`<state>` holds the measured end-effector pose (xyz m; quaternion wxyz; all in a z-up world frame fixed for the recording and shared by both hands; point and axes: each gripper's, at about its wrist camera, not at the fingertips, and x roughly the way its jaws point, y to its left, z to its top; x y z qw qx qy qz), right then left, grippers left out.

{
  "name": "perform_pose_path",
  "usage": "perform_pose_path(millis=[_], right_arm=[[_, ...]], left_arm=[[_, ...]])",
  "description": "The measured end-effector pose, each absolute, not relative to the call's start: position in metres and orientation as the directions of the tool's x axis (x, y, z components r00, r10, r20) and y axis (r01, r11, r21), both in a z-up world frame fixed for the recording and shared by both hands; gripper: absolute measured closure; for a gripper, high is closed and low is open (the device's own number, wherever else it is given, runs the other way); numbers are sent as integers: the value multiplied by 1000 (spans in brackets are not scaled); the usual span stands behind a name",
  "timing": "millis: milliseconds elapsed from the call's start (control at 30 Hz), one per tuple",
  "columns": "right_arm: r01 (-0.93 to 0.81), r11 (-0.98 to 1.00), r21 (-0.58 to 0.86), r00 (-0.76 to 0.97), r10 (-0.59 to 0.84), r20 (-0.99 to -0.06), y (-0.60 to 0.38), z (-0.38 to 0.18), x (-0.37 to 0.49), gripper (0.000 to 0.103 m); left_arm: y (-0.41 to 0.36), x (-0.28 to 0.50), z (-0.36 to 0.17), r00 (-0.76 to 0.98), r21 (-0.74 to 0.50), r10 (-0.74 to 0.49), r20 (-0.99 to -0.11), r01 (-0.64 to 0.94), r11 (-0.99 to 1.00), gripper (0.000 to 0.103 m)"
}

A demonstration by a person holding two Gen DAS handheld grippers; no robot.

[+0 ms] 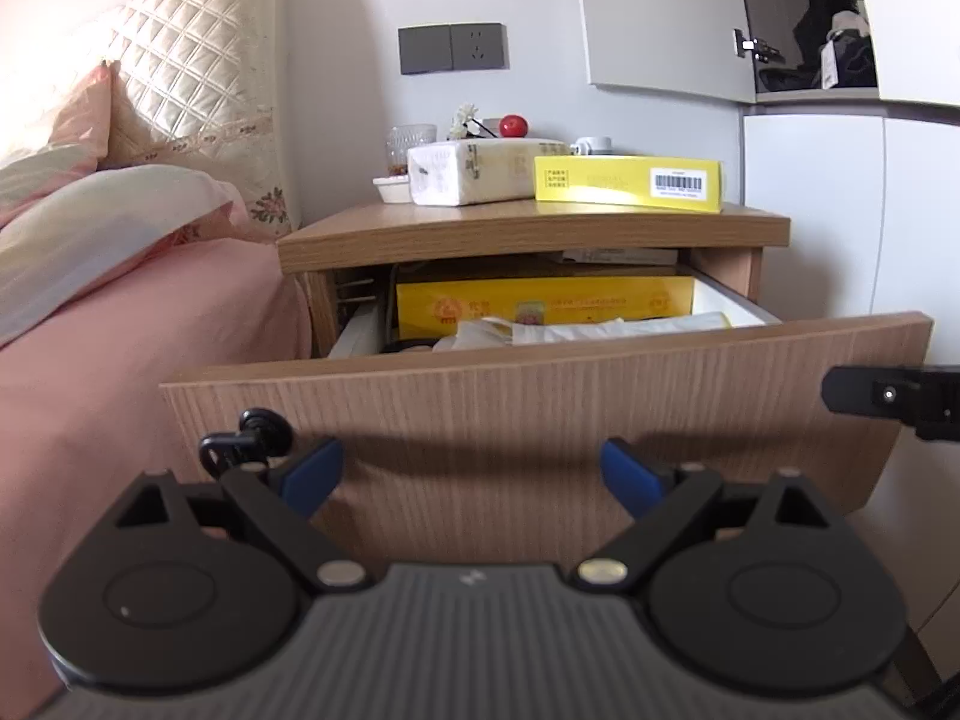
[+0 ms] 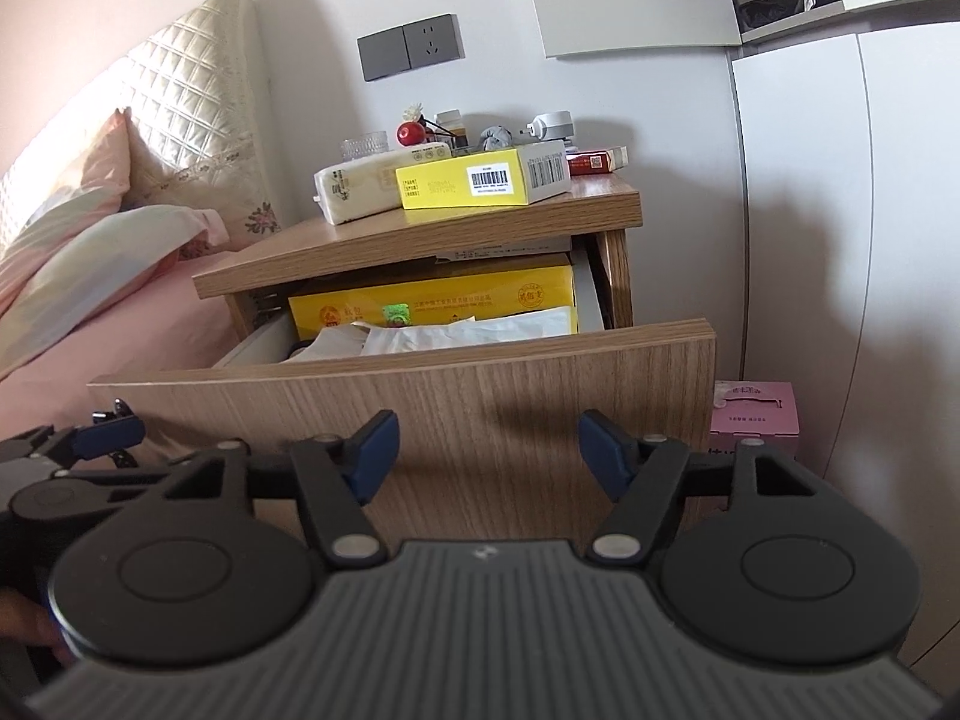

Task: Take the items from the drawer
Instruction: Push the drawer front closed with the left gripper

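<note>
The wooden nightstand's drawer (image 1: 540,414) (image 2: 456,408) stands pulled out. Inside it lie a long yellow box (image 1: 540,300) (image 2: 432,303) at the back and white paper or plastic packets (image 1: 600,330) (image 2: 456,333) in front. My left gripper (image 1: 471,471) is open and empty, just in front of the drawer front. My right gripper (image 2: 489,450) is open and empty, also in front of the drawer front. The left gripper's tip (image 2: 111,435) shows at the left of the right wrist view; the right one (image 1: 888,396) shows at the right of the left wrist view.
On the nightstand top (image 1: 528,225) lie a yellow box (image 1: 627,183) (image 2: 462,183), a tissue pack (image 1: 474,171) (image 2: 354,180), a glass, a red ball and small items. A pink bed (image 1: 120,360) is left. White cabinets (image 2: 840,240) and a pink box (image 2: 756,417) are right.
</note>
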<state>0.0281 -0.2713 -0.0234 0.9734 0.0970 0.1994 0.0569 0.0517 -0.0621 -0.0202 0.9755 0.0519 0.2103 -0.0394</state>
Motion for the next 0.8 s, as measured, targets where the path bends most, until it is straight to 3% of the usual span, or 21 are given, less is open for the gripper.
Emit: perform_pose_path(millis=[367, 800], right_arm=[[-64, 980, 187, 913, 133, -387, -270, -18, 40, 33], [-90, 976, 199, 903, 164, -396, -271, -17, 67, 33]], left_arm=[[-58, 64, -22, 906, 88, -32, -423, 76, 993, 2], [-54, 88, -23, 896, 106, -55, -441, 113, 988, 4]])
